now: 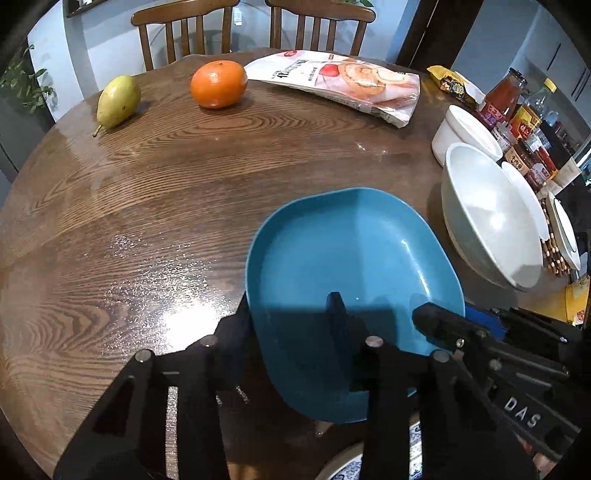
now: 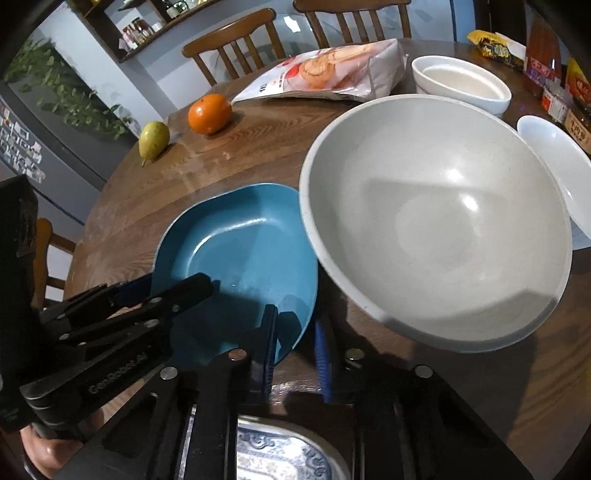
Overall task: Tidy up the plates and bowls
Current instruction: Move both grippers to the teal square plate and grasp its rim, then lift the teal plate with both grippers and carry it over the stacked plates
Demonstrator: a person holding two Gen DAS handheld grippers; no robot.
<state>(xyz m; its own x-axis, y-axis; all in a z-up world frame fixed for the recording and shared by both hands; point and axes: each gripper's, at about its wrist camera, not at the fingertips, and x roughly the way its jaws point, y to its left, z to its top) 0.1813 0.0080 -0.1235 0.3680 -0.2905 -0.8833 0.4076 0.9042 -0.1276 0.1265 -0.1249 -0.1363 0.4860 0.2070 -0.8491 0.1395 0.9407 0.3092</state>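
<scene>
A blue plate [image 1: 351, 258] lies tilted over the wooden table [image 1: 147, 206], above a blue-and-white patterned plate [image 1: 351, 469] at the near edge. My left gripper [image 1: 291, 321] is shut on the blue plate's near-left rim, one finger under it and one inside it. My right gripper [image 2: 295, 332] straddles the blue plate's [image 2: 236, 251] near-right rim, one finger on each side; a gap shows between the fingers. A large grey-white bowl [image 2: 436, 221] stands right of the blue plate. The left gripper's arm [image 2: 110, 314] shows in the right wrist view.
A white round dish [image 2: 461, 85], a smaller white bowl [image 2: 554, 158] and sauce bottles [image 1: 517, 110] stand at the right. A pear [image 1: 118, 99], an orange [image 1: 218, 83] and a snack bag [image 1: 340, 81] lie at the far side. Two chairs [image 1: 184, 33] stand behind.
</scene>
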